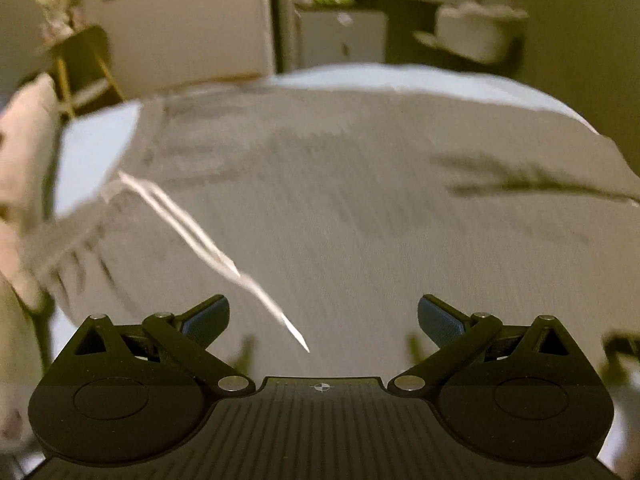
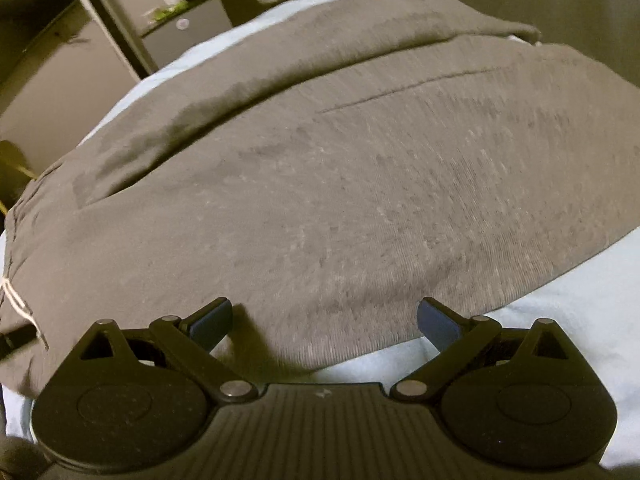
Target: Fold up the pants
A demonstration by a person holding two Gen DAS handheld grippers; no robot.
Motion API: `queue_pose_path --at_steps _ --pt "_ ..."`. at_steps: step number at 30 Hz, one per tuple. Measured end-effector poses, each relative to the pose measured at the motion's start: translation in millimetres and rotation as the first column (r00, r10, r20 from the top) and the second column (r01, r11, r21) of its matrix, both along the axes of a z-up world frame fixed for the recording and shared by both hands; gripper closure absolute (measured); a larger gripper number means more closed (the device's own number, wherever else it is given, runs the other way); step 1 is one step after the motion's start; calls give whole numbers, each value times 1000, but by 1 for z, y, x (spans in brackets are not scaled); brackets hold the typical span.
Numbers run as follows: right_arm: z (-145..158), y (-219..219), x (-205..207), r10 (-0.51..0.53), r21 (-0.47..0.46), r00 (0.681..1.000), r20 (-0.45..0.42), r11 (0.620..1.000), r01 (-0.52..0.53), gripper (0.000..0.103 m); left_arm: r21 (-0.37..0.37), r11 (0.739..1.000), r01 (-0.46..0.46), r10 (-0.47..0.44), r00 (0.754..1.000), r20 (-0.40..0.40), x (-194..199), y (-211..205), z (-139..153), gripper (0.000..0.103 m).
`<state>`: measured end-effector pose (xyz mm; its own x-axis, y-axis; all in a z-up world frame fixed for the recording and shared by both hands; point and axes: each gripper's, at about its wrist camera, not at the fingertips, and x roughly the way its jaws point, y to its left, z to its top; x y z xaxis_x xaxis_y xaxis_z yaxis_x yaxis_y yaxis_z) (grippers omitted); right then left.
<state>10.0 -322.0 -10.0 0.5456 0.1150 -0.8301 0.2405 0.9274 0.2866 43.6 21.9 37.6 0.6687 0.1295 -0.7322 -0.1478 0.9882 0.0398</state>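
My left gripper (image 1: 323, 322) hangs just above the grey pants (image 1: 360, 216), its two blue-padded fingers (image 1: 208, 320) spread wide apart with nothing between them. A white drawstring (image 1: 208, 240) runs diagonally across the cloth from the upper left down toward the gap between these fingers; its tip lies just ahead of the gripper body. The pants fill most of the left wrist view, lying spread on a pale blue sheet (image 1: 92, 152) that shows along their far and left edges. The picture is smeared with motion blur, so the fine folds cannot be read.

My right gripper (image 2: 325, 320) also has its fingers (image 2: 438, 322) set wide apart and empty, poised at the near edge of the pants (image 2: 320, 184). That edge curves between the fingers, with the sheet (image 2: 560, 300) bare to the right and below. One long fold crosses the cloth higher up, and a straight seam line lies beyond it. The drawstring (image 2: 16, 300) shows at the far left.

Past the bed stand a grey cabinet (image 2: 184, 36) and a pale door (image 1: 192, 32), both blurred.
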Motion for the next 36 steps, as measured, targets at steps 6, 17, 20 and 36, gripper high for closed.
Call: queue_pose_path --at_steps 6,17,20,36 --pt "29 -1 42 92 -61 992 -91 993 -98 4 27 990 -141 138 986 99 38 26 -12 0" --pt "83 -46 299 -244 -119 958 153 958 263 9 -108 969 -221 234 964 127 45 52 -46 0" --pt "68 -62 348 -399 -3 908 129 915 403 9 -99 971 -218 228 967 114 47 53 -53 0" --pt "22 -74 384 -428 -103 898 106 893 438 98 24 981 -193 187 970 155 55 35 -70 0"
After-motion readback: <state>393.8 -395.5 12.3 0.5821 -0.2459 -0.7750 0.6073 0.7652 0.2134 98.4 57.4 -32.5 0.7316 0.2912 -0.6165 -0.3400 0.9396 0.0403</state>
